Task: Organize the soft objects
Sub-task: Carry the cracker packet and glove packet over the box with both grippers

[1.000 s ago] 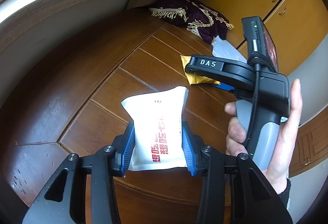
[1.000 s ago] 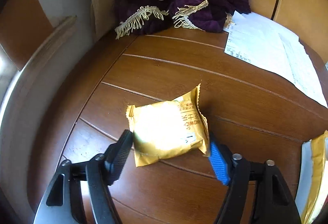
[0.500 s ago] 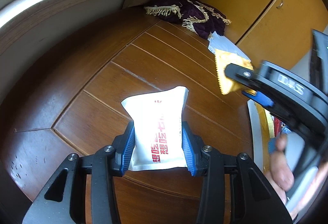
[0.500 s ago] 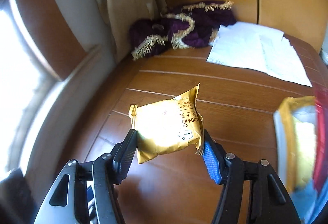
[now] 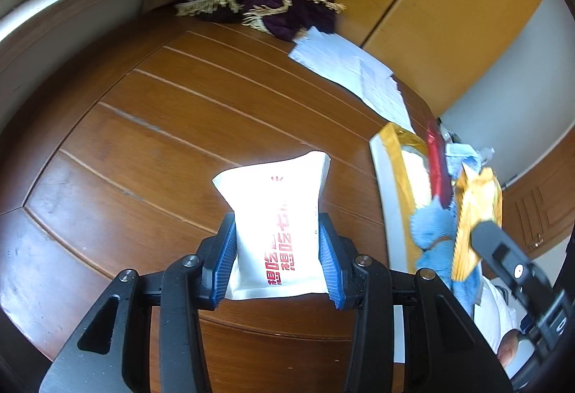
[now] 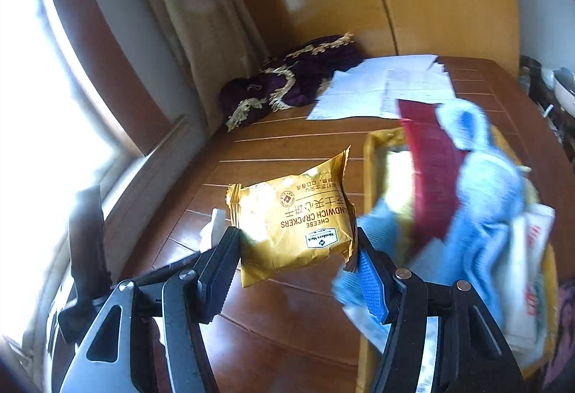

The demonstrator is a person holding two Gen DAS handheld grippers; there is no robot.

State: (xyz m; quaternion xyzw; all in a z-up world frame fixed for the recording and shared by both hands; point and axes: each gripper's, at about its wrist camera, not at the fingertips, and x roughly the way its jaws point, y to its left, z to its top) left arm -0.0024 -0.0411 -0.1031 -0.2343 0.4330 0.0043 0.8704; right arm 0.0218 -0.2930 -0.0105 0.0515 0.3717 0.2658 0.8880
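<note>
- A white packet (image 5: 276, 227) is clamped between the left gripper (image 5: 276, 260) fingers, above the table (image 5: 151, 148).
- A gold cracker packet (image 6: 294, 216) is pinched in the right gripper (image 6: 298, 267), raised beside the tray (image 6: 370, 155).
- A blue cloth (image 6: 481, 177) and a red item (image 6: 427, 155) are already piled in the tray.
- Both packets are judged still unplaced; a purple fringed cloth (image 5: 266, 3) is left at the far edge.

a brown wooden table (image 5: 151, 127) with plank seams is seen. a purple fringed cloth (image 5: 266, 3) and white papers (image 5: 352, 69) are laid at its far side. a yellow-rimmed tray (image 6: 373, 155) is set near its right edge.
</note>
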